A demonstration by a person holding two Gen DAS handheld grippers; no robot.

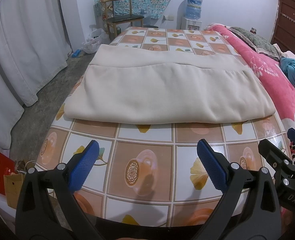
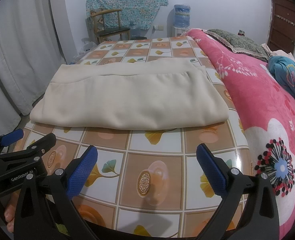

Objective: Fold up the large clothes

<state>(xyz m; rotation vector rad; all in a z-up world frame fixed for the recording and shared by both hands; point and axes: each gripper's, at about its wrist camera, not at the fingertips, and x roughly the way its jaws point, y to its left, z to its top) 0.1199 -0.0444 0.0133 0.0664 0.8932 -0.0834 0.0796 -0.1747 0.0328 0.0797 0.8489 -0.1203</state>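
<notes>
A surface (image 1: 147, 140) covered in a checked cloth with cup and ginkgo-leaf prints fills the middle of both views. Along the right of the frame a bed with a pink flowered blanket (image 2: 267, 104) lies right beside it, and white curtains (image 1: 27, 50) hang down the left. On the surface, across the centre of each frame, lies the folded beige garment (image 1: 163, 92): a flat, wide rectangle with a seam running across its upper part and its near folded edge well apart from both grippers. At the bottom of the left wrist view the left gripper (image 1: 147, 166) holds its blue-padded fingers (image 1: 85, 166) spread wide with nothing between them. The right gripper (image 2: 147, 166) does the same at the bottom of its own view, fingers (image 2: 211, 170) wide and empty above the checked cloth. A wooden chair (image 1: 123, 18) and a water dispenser (image 1: 193, 10) stand by the far wall, top centre.
</notes>
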